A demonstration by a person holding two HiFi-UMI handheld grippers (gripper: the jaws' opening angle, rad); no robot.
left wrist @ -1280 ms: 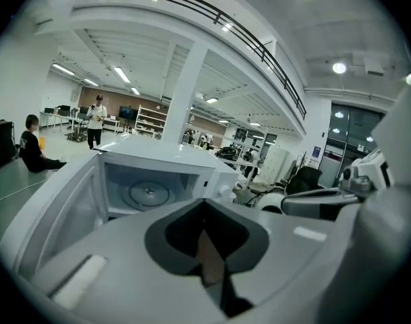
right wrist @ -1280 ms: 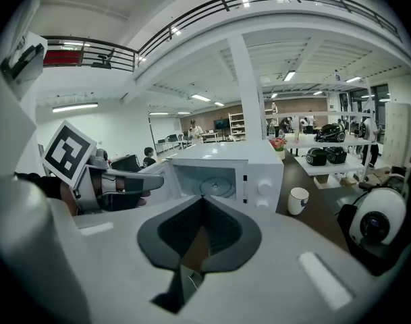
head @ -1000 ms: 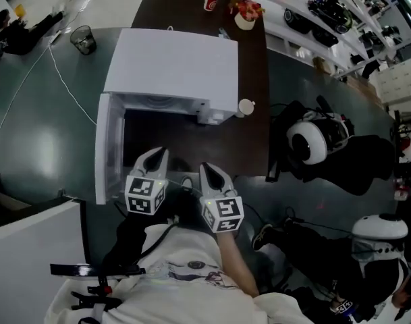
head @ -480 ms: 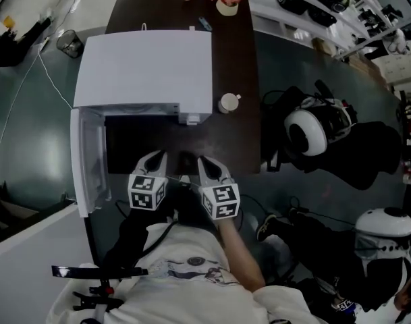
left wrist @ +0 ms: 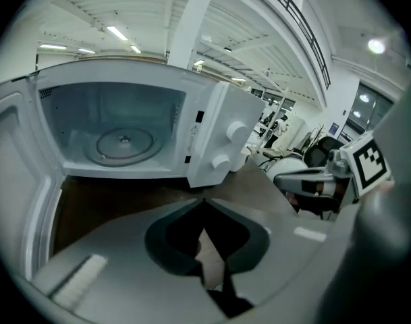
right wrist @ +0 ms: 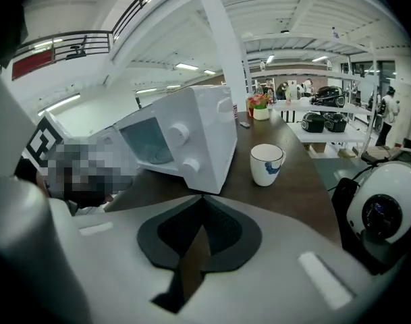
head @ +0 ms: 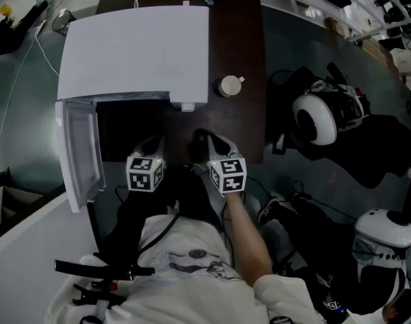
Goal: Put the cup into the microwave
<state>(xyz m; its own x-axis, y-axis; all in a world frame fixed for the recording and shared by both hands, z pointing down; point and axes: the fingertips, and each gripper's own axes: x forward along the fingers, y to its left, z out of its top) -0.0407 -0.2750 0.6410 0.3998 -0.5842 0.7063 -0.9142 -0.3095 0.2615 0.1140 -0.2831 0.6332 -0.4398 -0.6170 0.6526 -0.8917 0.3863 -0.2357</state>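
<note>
Cup stands on the worktop, just right of the microwave, whose door hangs open. My left gripper and right gripper both have jaws pressed together, empty. I judge the reach is in hand. Next I must spread the right jaws around the cup.

White microwave; white cup with a blue mark; dark brown tabletop; left tool and right tool pale grey with black-and-white square markers
</note>
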